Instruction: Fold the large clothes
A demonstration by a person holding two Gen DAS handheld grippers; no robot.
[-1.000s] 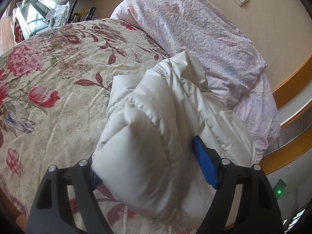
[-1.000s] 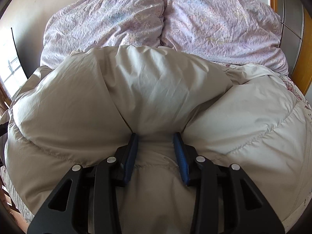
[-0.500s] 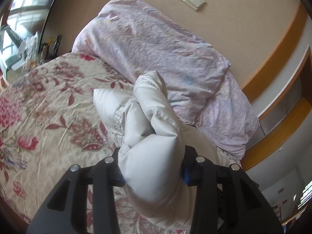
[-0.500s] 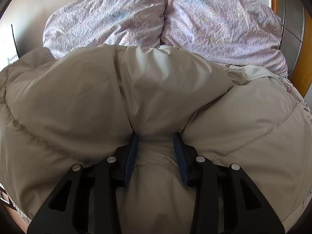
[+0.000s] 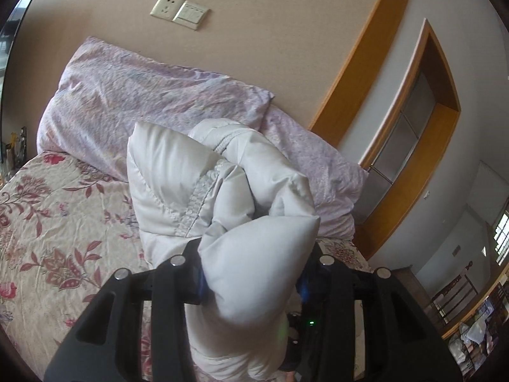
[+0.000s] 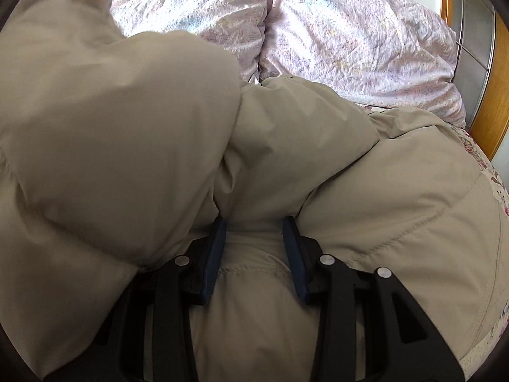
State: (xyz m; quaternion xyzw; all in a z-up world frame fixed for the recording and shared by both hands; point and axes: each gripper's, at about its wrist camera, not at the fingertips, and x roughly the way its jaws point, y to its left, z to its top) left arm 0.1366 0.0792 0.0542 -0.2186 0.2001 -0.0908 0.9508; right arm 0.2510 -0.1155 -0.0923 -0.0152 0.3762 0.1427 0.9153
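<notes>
A puffy off-white down jacket hangs bunched in the left wrist view, lifted above the floral bedspread. My left gripper is shut on a thick fold of it; the padding bulges over and hides most of both blue pads. In the right wrist view the same jacket fills the frame, and its left part rises up past the top edge. My right gripper is shut on a pinched fold low on the jacket, blue pads pressing from both sides.
Two lilac pillows lie against the wall at the head of the bed. A socket and switch plate sit on the beige wall above them. Wooden trim and a recessed niche stand to the right of the bed.
My left gripper has shut on the jacket fold and lifted it up, rolling as it rose. In the right wrist view the jacket's left part has swelled upward. The right gripper has stayed still.
</notes>
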